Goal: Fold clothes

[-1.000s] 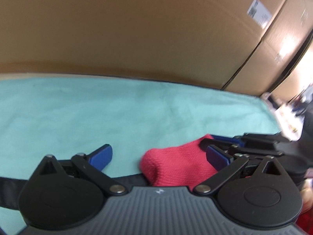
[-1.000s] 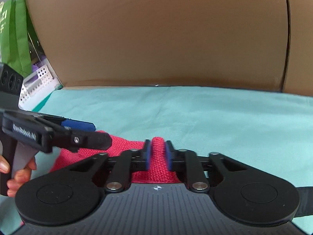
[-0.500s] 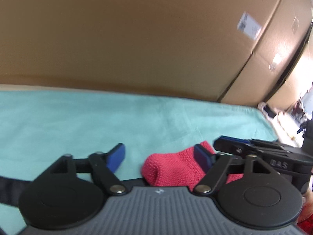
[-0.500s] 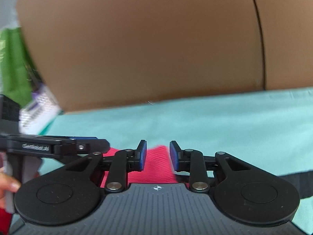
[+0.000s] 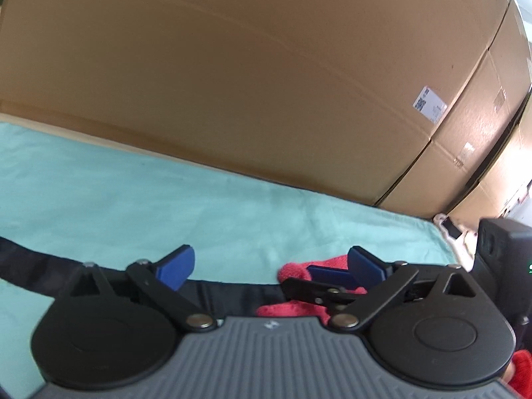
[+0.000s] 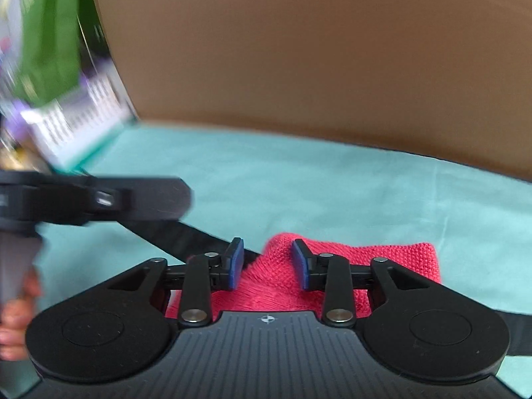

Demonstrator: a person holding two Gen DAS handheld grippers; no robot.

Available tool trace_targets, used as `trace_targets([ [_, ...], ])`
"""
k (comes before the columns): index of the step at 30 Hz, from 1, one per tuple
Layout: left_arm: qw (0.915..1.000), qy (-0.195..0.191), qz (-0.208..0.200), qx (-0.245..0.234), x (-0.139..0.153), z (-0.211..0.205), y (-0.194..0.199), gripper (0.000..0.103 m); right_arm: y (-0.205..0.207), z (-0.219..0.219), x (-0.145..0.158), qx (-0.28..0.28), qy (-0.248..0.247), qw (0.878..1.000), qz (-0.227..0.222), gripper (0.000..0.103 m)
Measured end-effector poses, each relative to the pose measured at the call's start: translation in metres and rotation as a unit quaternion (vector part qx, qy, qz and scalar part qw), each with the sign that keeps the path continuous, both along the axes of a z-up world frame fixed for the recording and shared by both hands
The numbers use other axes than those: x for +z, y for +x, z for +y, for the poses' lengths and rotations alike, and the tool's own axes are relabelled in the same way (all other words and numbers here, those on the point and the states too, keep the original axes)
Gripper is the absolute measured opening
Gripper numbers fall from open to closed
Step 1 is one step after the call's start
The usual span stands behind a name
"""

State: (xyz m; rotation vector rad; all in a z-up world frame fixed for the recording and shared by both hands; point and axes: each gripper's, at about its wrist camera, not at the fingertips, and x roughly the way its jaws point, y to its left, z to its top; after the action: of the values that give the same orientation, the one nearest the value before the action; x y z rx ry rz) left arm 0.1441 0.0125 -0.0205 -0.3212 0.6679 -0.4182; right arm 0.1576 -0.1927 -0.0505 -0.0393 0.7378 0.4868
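Observation:
A red knitted garment (image 6: 392, 259) lies folded on the teal cloth (image 6: 299, 186). My right gripper (image 6: 267, 264) is open, its blue pads on either side of the garment's near edge, not gripping it. My left gripper (image 5: 269, 267) is open and empty; the garment (image 5: 292, 271) shows by its right finger, with the right gripper's fingers (image 5: 329, 276) lying over it. In the right wrist view the left gripper (image 6: 99, 199) is blurred at the left.
A large cardboard box (image 5: 266, 83) stands along the far edge of the cloth. A black strap (image 5: 40, 266) lies across the cloth in front of me. A green bag (image 6: 50, 33) and a white basket (image 6: 76, 126) are at the far left.
The right gripper let go of the red garment and opened wider. The left gripper stayed open and drew back to the left, off the garment. Both cameras tilted up.

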Motion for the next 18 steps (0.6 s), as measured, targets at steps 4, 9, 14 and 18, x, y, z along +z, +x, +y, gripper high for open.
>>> trace_targets([
  [4,0.9997,0.012,-0.017,0.011,0.001,0.007,-0.008,0.099,-0.013,0.006,0.007,-0.021,-0.022,0.998,-0.049,0.011],
  [9,0.9994,-0.007,-0.02,0.029,-0.002,0.024,-0.014,0.1,-0.031,0.039,0.006,0.001,-0.111,0.987,-0.119,0.011],
  [14,0.9991,-0.001,-0.022,0.036,-0.003,0.034,-0.022,0.1,-0.039,0.042,0.002,0.033,-0.115,0.986,-0.113,0.023],
  [18,0.9987,0.0,-0.023,0.045,-0.002,0.041,-0.026,0.101,-0.034,-0.018,0.029,-0.024,0.053,0.996,-0.061,0.023],
])
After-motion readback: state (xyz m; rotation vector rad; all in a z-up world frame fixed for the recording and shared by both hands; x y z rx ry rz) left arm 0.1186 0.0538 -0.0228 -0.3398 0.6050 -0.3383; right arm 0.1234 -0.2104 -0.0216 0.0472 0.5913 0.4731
